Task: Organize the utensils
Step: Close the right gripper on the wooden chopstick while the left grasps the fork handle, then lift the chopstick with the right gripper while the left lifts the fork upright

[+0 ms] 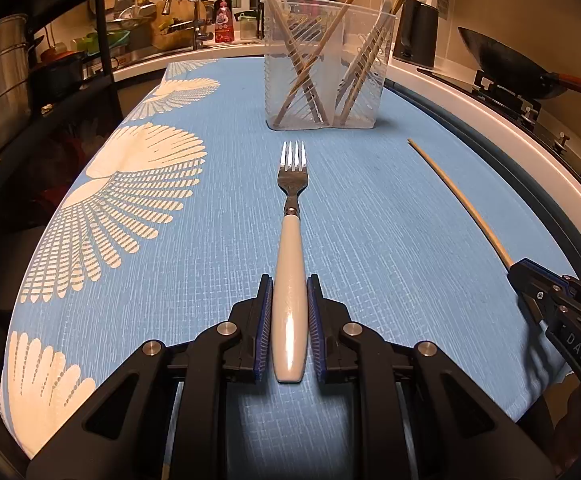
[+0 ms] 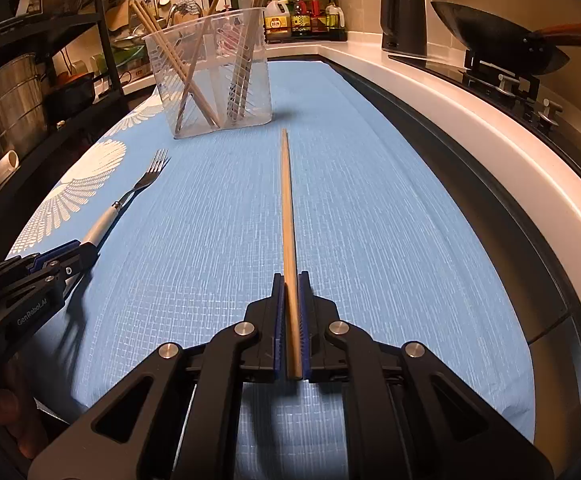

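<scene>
A fork (image 1: pixel 290 248) with a white handle and steel tines lies on the blue cloth, tines pointing away. My left gripper (image 1: pixel 289 284) is shut on its handle, blue pads pressed on both sides. In the right wrist view the same fork (image 2: pixel 130 200) and left gripper (image 2: pixel 84 250) show at the left. A wooden chopstick (image 2: pixel 288 216) runs straight ahead, and my right gripper (image 2: pixel 291 280) is shut on its near end. The chopstick (image 1: pixel 458 196) and right gripper (image 1: pixel 518 266) appear at the right of the left wrist view. A clear plastic holder (image 1: pixel 326 68) with several chopsticks stands beyond.
The blue cloth with white fan prints (image 1: pixel 138 184) covers the table. A white counter edge (image 2: pixel 470 120) curves along the right, with a black wok (image 2: pixel 502 40) on the stove and a dark kettle (image 2: pixel 404 20). A black shelf rack with pots (image 2: pixel 14 92) stands left.
</scene>
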`<state>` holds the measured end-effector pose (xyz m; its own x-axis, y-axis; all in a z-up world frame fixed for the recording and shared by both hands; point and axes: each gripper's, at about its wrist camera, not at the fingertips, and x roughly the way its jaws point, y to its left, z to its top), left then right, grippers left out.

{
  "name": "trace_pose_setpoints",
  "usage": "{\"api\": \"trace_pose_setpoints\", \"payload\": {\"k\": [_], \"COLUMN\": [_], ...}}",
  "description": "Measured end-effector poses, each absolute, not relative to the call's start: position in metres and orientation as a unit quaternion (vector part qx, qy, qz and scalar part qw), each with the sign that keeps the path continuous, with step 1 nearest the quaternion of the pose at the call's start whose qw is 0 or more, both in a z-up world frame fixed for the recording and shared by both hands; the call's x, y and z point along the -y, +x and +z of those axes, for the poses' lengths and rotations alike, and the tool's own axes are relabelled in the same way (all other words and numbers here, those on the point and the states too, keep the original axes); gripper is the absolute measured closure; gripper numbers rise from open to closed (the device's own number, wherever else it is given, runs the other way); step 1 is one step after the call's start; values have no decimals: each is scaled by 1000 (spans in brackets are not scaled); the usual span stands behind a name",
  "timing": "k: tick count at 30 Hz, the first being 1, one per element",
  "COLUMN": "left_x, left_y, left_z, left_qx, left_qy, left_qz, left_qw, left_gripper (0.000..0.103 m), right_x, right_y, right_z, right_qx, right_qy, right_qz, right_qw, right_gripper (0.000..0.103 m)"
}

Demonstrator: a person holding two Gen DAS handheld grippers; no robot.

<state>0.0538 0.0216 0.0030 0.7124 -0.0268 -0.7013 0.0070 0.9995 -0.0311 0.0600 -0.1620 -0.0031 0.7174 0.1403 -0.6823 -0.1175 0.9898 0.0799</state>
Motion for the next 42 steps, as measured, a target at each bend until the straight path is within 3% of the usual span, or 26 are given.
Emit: {"api": "trace_pose_setpoints", "payload": {"k": [10,26,42], "left_x": [-24,-29,-41], "left_y": [51,25,17], "left_z": [6,63,101], "left_qx": [-370,-233,-160], "left_qy": [-16,-15,-36], "left_qz": [-12,-9,-36], "left_qw": [929,972,986], "left_gripper": [85,86,86], "right_x": [155,152,149], "right_y": [56,24,15], "right_z": [3,87,145], "right_qx": [-361,-270,-199], "right_qy": [-10,-53,-48], "right_qz": [72,86,111], "right_qw": [930,958,973], "right_gripper": [96,97,97]}}
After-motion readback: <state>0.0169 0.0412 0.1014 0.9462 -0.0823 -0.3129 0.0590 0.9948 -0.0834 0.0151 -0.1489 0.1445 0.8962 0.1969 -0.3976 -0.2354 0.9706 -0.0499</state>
